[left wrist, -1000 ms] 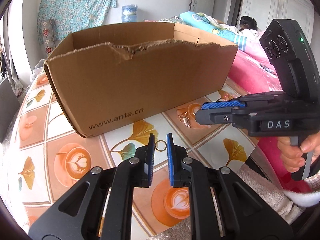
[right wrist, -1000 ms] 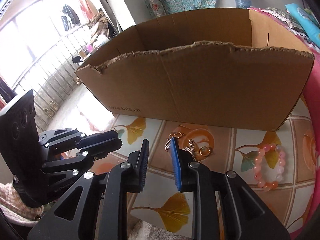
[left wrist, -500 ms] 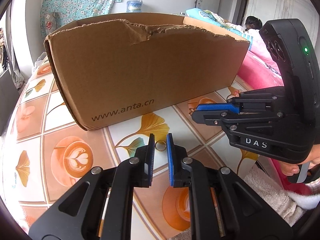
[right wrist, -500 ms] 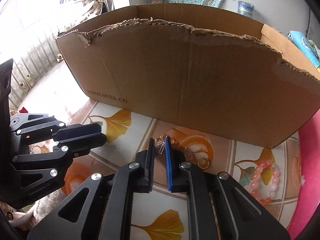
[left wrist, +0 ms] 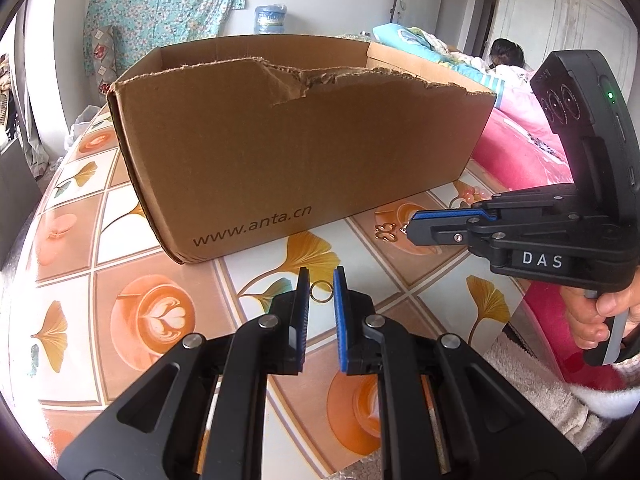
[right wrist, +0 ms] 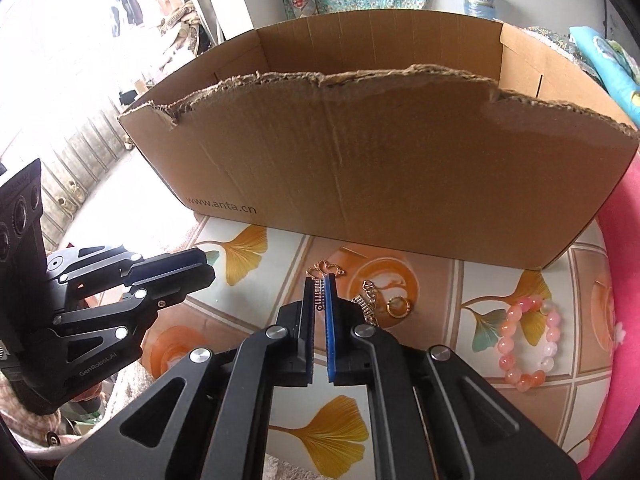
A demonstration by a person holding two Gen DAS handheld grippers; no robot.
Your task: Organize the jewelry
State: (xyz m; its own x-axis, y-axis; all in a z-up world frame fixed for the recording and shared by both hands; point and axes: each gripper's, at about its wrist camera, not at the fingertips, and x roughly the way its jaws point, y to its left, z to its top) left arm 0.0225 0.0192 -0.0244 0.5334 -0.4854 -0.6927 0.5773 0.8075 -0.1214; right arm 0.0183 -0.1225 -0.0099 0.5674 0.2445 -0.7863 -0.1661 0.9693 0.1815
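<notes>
Left gripper [left wrist: 321,286] is held with a small ring [left wrist: 321,292] pinched between its narrowly parted jaws, low over the patterned table [left wrist: 132,316] in front of the cardboard box [left wrist: 304,148]; it has not shifted in the last second. Right gripper [right wrist: 320,286] has been closed onto a gold earring [right wrist: 325,270], which is now clamped and looks ready to be lifted. Both are angled steeply downward. Another earring [right wrist: 380,302] and a pink bead bracelet [right wrist: 528,344] are left on the table.
</notes>
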